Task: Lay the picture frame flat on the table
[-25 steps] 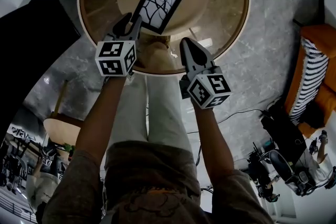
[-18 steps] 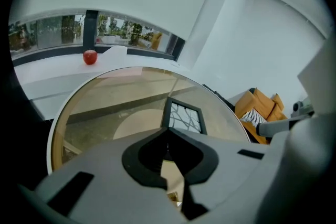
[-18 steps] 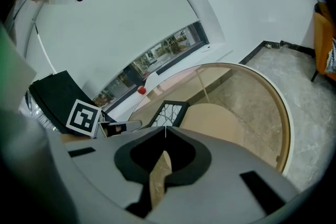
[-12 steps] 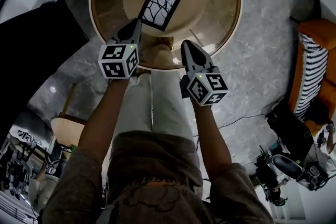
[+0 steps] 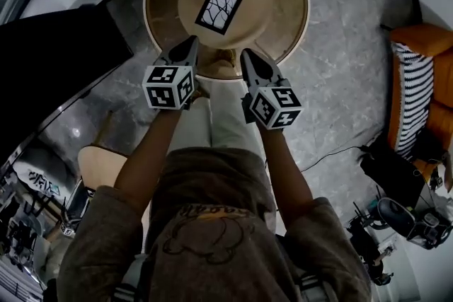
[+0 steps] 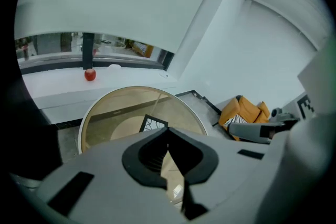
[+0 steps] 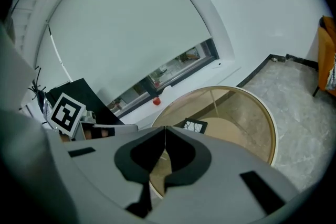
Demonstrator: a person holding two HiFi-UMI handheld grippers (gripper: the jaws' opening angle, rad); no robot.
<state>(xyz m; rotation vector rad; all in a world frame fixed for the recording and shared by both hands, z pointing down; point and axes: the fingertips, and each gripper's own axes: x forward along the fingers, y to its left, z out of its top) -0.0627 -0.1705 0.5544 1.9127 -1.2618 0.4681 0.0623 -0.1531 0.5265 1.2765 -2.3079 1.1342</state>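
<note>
L gripper view: picture frame [image 6: 153, 123] on round glass table [image 6: 110, 112] shows its far corner only; rest hidden behind left gripper [image 6: 168, 130], jaws together; R gripper view: right gripper [image 7: 165, 128] covers frame's near edge; frame's pattern too small to tell; small red obj [image 6: 90, 74] beyond table unidentifiable; orange sofa [image 5: 428, 42] right of table cut by pic edge.

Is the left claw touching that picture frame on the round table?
Apart. The head view shows bare tabletop between the left gripper and the picture frame.
</note>
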